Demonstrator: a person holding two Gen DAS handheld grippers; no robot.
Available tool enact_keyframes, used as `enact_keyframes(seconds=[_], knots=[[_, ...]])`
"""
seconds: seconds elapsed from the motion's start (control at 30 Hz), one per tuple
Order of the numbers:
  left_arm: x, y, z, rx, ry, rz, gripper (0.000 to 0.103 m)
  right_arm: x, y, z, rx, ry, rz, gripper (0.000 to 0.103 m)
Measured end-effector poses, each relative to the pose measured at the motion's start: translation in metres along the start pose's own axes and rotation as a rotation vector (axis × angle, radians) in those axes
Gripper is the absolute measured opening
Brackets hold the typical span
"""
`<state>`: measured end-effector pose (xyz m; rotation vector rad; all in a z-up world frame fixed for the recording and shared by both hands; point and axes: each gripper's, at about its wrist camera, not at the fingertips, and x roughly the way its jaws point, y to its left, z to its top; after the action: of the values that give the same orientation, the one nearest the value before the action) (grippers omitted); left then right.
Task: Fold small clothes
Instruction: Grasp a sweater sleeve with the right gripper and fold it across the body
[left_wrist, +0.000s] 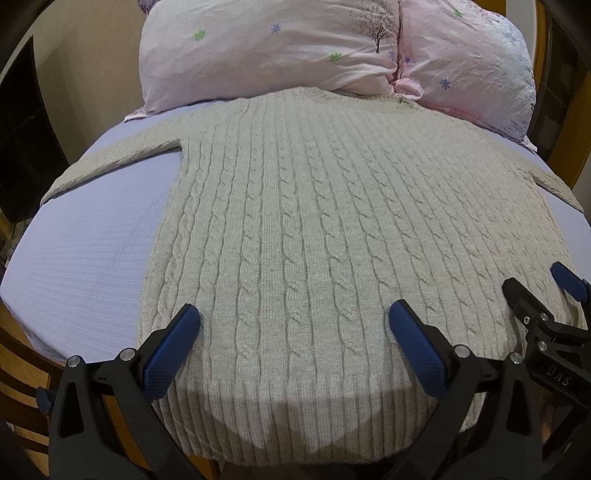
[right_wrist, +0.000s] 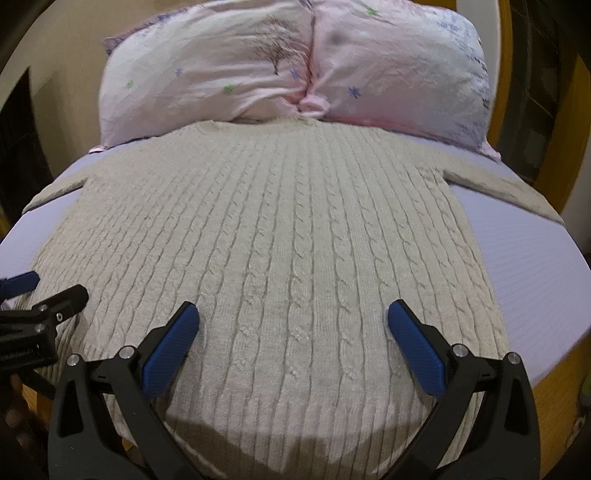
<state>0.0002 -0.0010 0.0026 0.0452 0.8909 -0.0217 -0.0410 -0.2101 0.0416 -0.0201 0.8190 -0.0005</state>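
Note:
A beige cable-knit sweater (left_wrist: 314, 221) lies flat on the bed, collar toward the pillows, both sleeves spread out sideways. It also fills the right wrist view (right_wrist: 280, 240). My left gripper (left_wrist: 293, 317) is open and empty, just above the left part of the sweater's hem. My right gripper (right_wrist: 293, 315) is open and empty above the right part of the hem. The right gripper also shows at the right edge of the left wrist view (left_wrist: 535, 295). The left gripper shows at the left edge of the right wrist view (right_wrist: 48, 288).
The lilac bedsheet (left_wrist: 85, 240) lies under the sweater. Two pink floral pillows (left_wrist: 269, 48) rest at the head of the bed, touching the collar. A wooden bed frame (right_wrist: 554, 391) edges the mattress. Dark furniture (left_wrist: 22, 140) stands at the left.

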Motion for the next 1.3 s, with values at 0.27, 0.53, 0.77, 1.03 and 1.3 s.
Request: enact_keyframes(seconds=[0.27,0.53,0.77,1.03,1.3], knots=[[-0.010,0.003,0.002,0.043,-0.122,-0.032,0.102,-0.041,-0.130,0.051,0.256,-0.193,0.124,0.101],[-0.025,0.032,0.039,0.017,-0.339,-0.122,0.102,0.007,-0.354,0.102,0.818,-0.128,-0.153,0.066],[-0.017,0.082,0.065,-0.113,-0.393,-0.128,0.102,0.067,-0.440,0.098,1.102,0.000,-0.265,0.048],[-0.011,0.134,0.069,-0.206,-0.421,-0.092,0.102,0.080,-0.457,0.098,1.100,-0.065,-0.285,0.007],[-0.011,0.200,0.073,-0.360,-0.468,-0.039,0.102,0.030,-0.295,0.207,0.550,-0.296,-0.082,0.007]])
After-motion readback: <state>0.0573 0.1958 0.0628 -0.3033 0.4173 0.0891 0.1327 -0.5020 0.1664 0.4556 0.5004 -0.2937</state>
